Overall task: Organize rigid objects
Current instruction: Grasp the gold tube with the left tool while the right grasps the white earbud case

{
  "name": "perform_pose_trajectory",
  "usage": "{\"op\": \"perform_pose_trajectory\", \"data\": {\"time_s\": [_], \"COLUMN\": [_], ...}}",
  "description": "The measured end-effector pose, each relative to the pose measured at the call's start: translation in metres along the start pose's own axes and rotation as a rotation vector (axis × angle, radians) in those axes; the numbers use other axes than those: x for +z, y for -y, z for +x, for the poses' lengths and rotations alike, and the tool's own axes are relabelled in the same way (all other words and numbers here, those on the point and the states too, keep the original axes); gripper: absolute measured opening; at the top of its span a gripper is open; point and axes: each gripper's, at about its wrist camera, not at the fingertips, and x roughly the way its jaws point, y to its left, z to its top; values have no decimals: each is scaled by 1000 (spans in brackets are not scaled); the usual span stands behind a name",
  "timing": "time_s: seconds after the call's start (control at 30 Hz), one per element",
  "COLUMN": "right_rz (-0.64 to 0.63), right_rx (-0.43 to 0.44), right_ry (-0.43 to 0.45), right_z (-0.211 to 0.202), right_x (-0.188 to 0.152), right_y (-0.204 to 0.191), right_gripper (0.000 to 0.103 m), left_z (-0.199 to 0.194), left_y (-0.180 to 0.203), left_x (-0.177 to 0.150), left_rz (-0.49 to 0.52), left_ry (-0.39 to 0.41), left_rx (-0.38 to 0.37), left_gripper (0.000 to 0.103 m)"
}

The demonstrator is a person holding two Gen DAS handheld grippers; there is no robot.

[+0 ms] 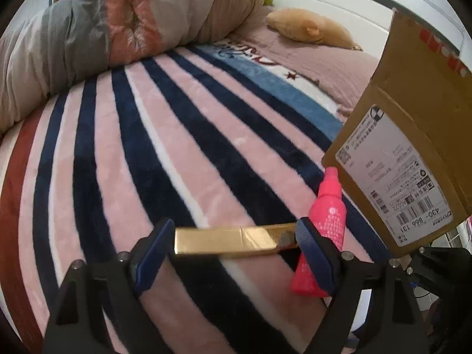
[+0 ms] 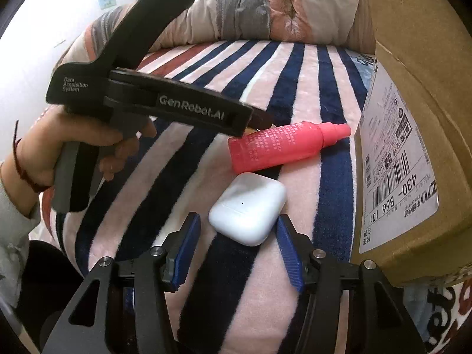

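My left gripper (image 1: 236, 240) clamps a gold bar-shaped box (image 1: 233, 240) crosswise between its blue pads (image 1: 155, 253), above the striped blanket (image 1: 177, 147). A pink bottle (image 1: 323, 224) lies just beside the right pad, pointing toward a cardboard box (image 1: 413, 135) at the blanket's right edge

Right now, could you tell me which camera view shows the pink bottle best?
The right wrist view: the pink bottle lies there in full on the striped blanket, cap toward the cardboard box. In the left wrist view a finger of the left gripper, shut on the gold box, covers part of it.
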Motion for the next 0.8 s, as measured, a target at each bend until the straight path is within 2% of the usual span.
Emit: {"op": "perform_pose_trajectory", "data": {"time_s": [0.07, 0.2, 0.27, 0.3, 0.4, 0.43, 0.57, 0.7, 0.77, 0.8], "right_rz": [-2, 3, 4, 3, -10, -13, 12, 32, 39, 42], "right_rx": [1, 11, 18, 22, 22, 21, 31, 27, 28, 29], "right_ry": [0, 2, 3, 4, 4, 4, 13, 23, 26, 28], "right_z": [0, -2, -4, -6, -8, -8, -8, -6, -6, -6], "right_x": [-2, -4, -6, -7, -10, -10, -11, -9, -7, -7], "right_y": [-1, 1, 2, 3, 2, 2, 4, 5, 6, 6], "right_gripper": [49, 50, 50, 49, 49, 49, 49, 49, 49, 49], "left_z": [6, 12, 7, 1, -9, -13, -14, -2, 4, 5], "left_y": [-2, -7, -10, -15, -26, -25, -10, 9, 16, 19], "left_x": [3, 4, 1, -2, -12, -16, -24, -16, -15, -15], "left_rz": [17, 26, 39, 38, 12, 28, 79, 85, 100, 103], "left_ry": [3, -26, -67, -97, -154, -168, -173, -116, -100, -91], "left_rx": [-16, -101, -136, -161, -231, -235, -184, -100, -58, -38], "left_gripper": [82, 81, 73, 59, 35, 31, 32, 32, 29, 24]}}
